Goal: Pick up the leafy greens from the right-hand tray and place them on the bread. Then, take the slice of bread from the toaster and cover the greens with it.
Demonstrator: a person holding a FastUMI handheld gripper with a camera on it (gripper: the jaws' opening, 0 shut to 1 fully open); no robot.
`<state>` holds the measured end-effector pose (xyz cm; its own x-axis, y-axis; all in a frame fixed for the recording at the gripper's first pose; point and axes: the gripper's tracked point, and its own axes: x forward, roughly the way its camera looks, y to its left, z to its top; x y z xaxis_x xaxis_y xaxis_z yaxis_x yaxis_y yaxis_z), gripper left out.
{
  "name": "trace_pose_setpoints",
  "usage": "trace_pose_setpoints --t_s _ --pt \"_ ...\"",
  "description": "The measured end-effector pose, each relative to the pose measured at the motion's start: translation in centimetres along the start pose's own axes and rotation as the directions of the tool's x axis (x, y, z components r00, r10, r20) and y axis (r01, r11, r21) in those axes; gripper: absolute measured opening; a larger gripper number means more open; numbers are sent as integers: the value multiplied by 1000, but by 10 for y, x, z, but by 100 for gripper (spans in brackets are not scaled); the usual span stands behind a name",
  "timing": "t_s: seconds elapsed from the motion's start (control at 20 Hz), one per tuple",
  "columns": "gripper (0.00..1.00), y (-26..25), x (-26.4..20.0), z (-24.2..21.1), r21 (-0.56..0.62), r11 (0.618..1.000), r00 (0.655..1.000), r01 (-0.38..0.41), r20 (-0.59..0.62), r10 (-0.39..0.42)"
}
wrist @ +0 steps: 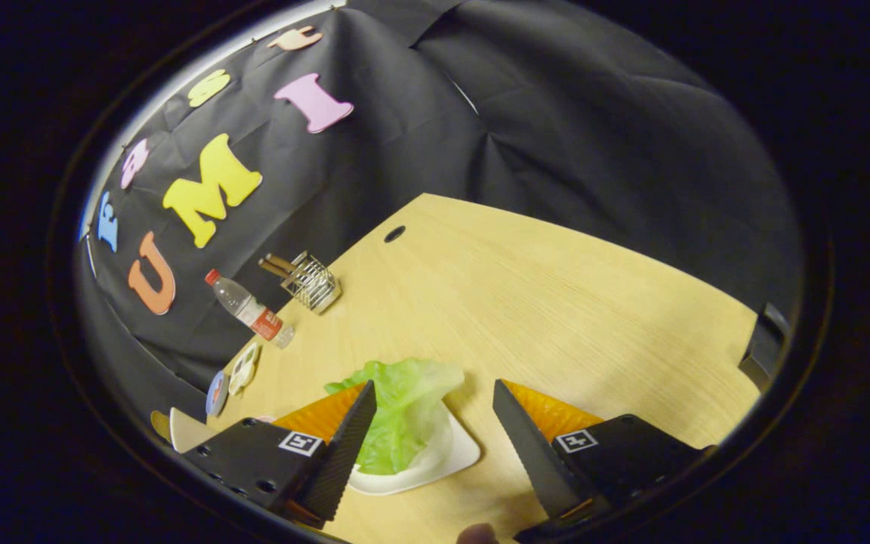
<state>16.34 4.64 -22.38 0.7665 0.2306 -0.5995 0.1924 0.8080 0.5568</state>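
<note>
The hand-held gripper (pixel 431 400) hovers over the pale wooden table (pixel 556 302) with its fingers spread wide and nothing held between them. A crinkled light-green lettuce leaf (pixel 405 415) lies on a white square tray (pixel 442 461), just beside the left finger and partly hidden behind it. Well beyond the fingers, near the black cloth wall, stand a wire toast rack (pixel 313 281) holding brown slices and a tilted clear plastic water bottle with a red cap (pixel 250 308).

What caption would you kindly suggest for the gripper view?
Open hand-held gripper over the table, greens on a white tray between its fingers.
</note>
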Motion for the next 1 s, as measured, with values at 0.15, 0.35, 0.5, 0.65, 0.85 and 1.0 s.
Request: trace_pose_setpoints --t_s 0.15,0.35,0.5,0.65,0.85,1.0 --pt "79 0 15 6 28 1000 1000 0 6 0" --pt "67 5 27 5 47 999 999 -23 -23 24" --pt "41 -7 29 8 51 999 1000 16 -16 -15" --pt "1 -9 23 10 54 999 1000 -1 -10 1" --pt "0 7 10 20 28 999 999 -42 27 42" --pt "0 33 -14 28 31 994 993 -101 65 99"
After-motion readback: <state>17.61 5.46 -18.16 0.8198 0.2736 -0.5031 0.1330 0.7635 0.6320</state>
